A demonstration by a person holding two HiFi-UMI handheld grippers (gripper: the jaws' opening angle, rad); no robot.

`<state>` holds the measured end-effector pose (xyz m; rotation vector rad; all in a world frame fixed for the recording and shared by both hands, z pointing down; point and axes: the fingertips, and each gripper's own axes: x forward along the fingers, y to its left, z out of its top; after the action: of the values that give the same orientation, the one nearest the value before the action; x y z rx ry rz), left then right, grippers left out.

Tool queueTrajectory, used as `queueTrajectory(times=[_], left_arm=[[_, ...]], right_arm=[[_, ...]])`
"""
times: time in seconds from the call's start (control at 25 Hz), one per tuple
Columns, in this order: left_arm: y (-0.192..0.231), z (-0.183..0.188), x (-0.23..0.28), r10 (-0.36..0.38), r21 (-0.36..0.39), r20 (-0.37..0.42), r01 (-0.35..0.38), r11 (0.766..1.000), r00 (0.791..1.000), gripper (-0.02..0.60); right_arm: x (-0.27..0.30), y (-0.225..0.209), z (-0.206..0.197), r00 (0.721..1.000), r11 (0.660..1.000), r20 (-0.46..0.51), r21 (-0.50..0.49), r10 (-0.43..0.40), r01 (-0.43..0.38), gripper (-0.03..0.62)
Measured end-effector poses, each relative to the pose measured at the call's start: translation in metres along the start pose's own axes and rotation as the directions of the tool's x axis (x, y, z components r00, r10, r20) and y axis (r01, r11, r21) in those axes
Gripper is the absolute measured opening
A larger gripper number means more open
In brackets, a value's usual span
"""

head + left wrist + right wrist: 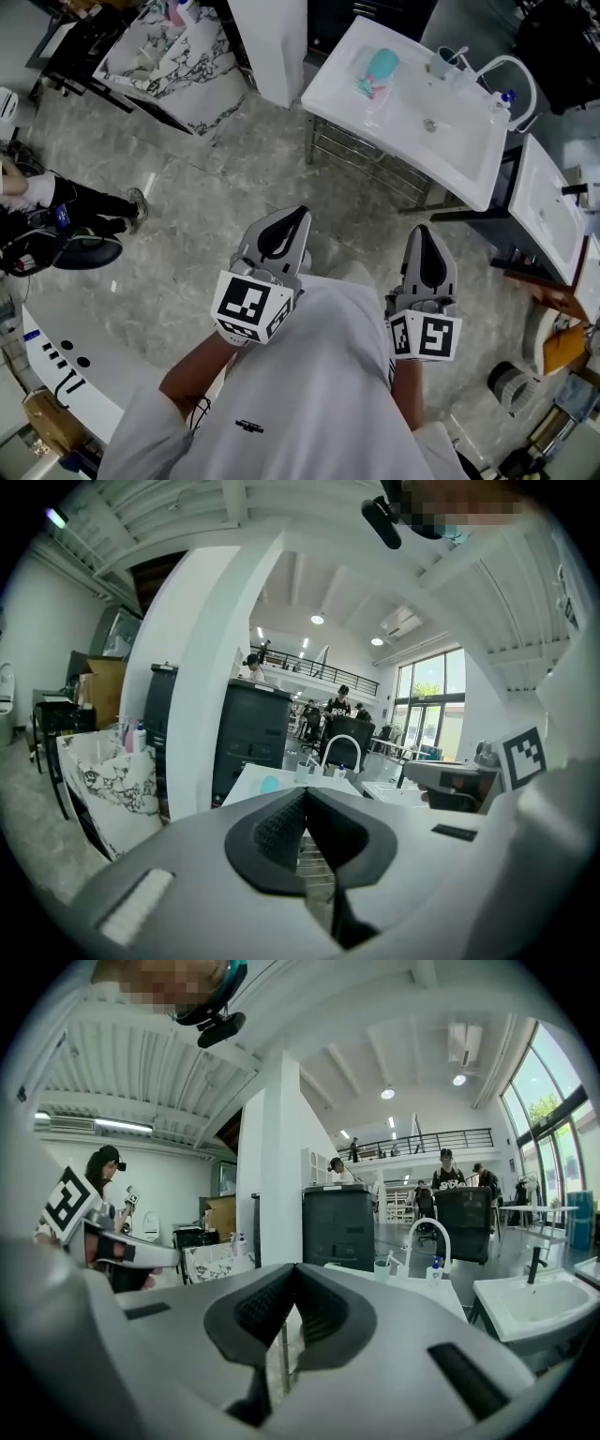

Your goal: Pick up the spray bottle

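Well, from the head view both tools sit level in front of the person's white shirt [309, 394], over a grey stone floor [187, 206]. The left tongs [291, 220] and the right tongs [422, 234] are each pinched shut with nothing in them. Off at 1 o'clock stands a white ceramic washbasin on a metal frame [450, 150]. What looks to be the teal plastic spray bottle [380, 70] lies on the basin's far left end, well apart from both tools. A pale cup [443, 62] and a white arched tap [516, 70] stand at the basin's back edge.

Through the left gripper view, the left tongs [306, 791] have their dark ribbed pads touching at the tip, empty. The teal bottle [270, 784] peeks out at 10 o'clock of that tip, with the tap [342, 752] at 1 o'clock.

Through the right gripper view, the right tongs [295, 1267] are likewise closed on nothing. The tap [429, 1241] rises at 2 o'clock; the bottle is hidden here.
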<state>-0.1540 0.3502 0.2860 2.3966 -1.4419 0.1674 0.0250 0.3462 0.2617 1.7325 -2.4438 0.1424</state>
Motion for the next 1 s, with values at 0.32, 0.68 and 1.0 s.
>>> queueTrajectory(times=[0.32, 0.68, 1.0], left_arm=[[0.036, 0.008, 0.013, 0.005, -0.020, -0.011, -0.006, 1.000, 1.000, 0.003], [0.053, 0.022, 0.094, 0.010, 0.011, -0.048, -0.009, 1.000, 0.999, 0.003], [0.055, 0.066, 0.188, 0.025, 0.018, -0.045, -0.025, 1.000, 0.999, 0.003]], right_arm=[[0.038, 0.016, 0.002, 1.000, 0.999, -0.001, -0.039, -0.026, 0.026, 0.005], [0.108, -0.033, -0.009, 1.000, 1.000, -0.006, -0.011, -0.021, 0.021, 0.006], [0.182, -0.098, 0.005, 0.999, 0.999, -0.022, -0.005, 0.039, -0.039, 0.006]])
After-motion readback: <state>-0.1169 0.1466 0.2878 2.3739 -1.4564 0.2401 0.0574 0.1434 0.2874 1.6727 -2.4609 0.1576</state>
